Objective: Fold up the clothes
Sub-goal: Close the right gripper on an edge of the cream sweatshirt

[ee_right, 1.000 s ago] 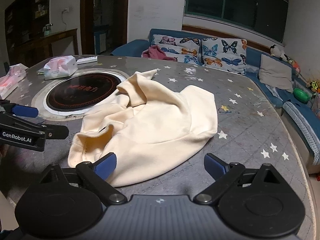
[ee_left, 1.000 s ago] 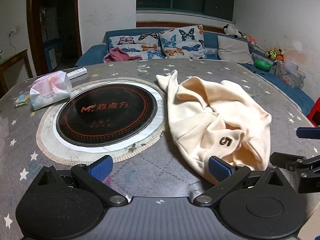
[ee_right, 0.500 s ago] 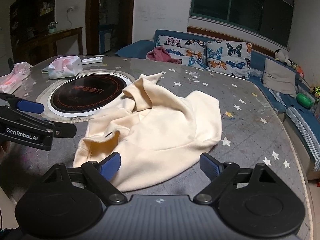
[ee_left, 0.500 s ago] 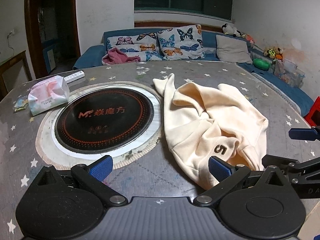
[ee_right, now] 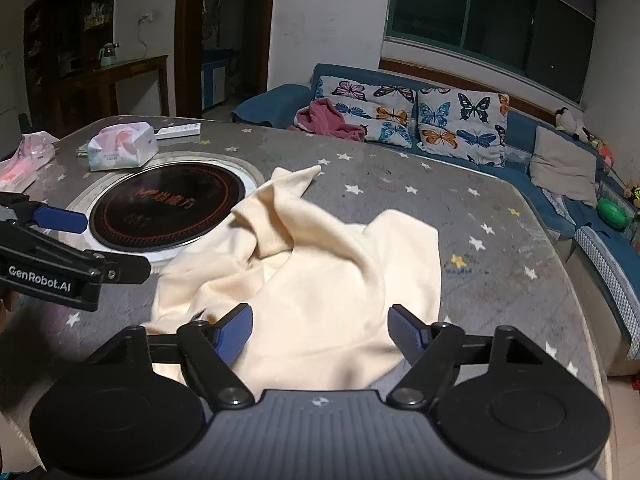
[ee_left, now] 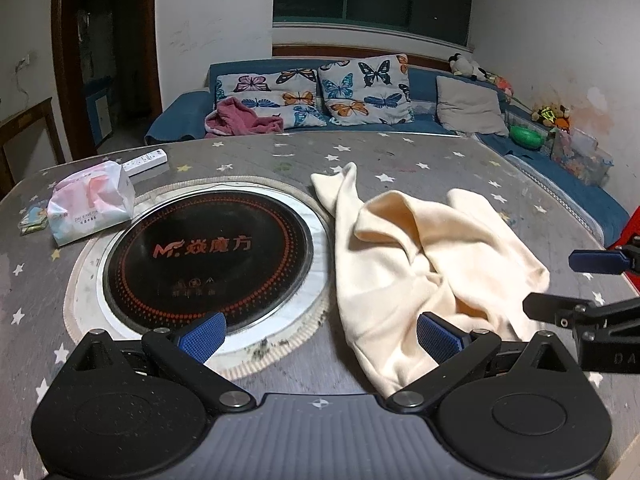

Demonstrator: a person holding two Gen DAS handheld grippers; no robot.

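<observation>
cream sweater (ee_left: 424,264) is lying crumpled on the star-print table (ee_left: 400,160), just right of the round black hotplate (ee_left: 208,260) and overlapping its pale rim a bit. one sleeve points away toward the sofa (ee_left: 424,80). the left gripper (ee_left: 320,330) sits at the near side of the hotplate, jaws wide apart and empty, its right pad over the sweater's near edge. the right gripper (ee_right: 322,330) is further right of the hotplate, over the sweater's near hem; its jaws have just been closing in, still apart, cloth between them but not pinched. tissue pack (ee_left: 90,202) and remote (ee_left: 146,160) sit on the hotplate's far left.
</observation>
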